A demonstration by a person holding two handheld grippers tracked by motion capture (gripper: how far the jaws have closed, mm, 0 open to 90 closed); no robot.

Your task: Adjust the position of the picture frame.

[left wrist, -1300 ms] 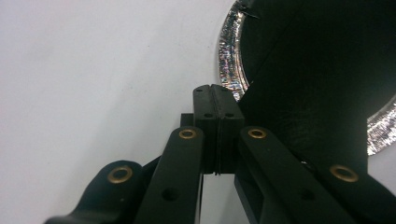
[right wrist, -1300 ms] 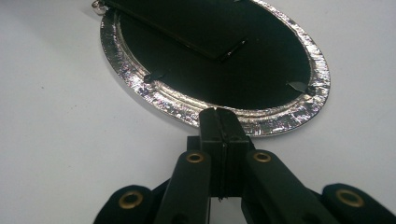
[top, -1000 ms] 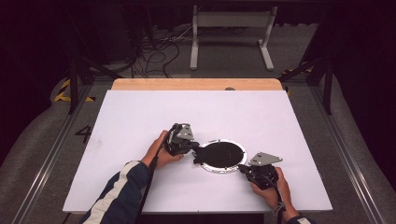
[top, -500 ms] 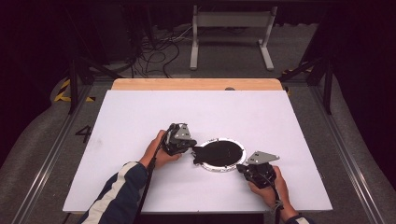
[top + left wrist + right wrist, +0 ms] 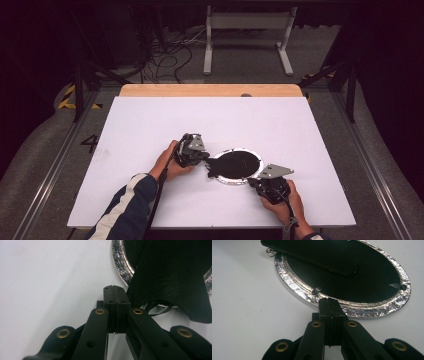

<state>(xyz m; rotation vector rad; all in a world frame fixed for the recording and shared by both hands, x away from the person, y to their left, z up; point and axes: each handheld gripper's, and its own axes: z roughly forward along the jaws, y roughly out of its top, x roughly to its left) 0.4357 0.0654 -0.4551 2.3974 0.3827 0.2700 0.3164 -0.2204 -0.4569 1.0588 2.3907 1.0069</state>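
A round silver picture frame (image 5: 251, 151) lies face down on the white table, its black back (image 5: 235, 164) up. A black stand flap (image 5: 172, 277) is lifted off the back and reaches past the frame's silver rim (image 5: 121, 262). My left gripper (image 5: 204, 159) is shut with nothing between its pads, and its tip (image 5: 117, 288) sits just beside the flap's edge. My right gripper (image 5: 253, 181) is also shut and holds nothing. Its tip (image 5: 329, 301) rests at the near rim (image 5: 294, 287), close to a small metal tab (image 5: 317, 290). A second tab (image 5: 397, 285) shows at the far side.
The white table top (image 5: 150, 125) stretches wide around the frame, with a wooden strip (image 5: 210, 90) along its far edge. Beyond it lie floor cables (image 5: 165, 55) and a white stand (image 5: 247, 35).
The left gripper has eased slightly to the left, and the black flap now sticks out past the frame's left rim. The right hand has hardly moved.
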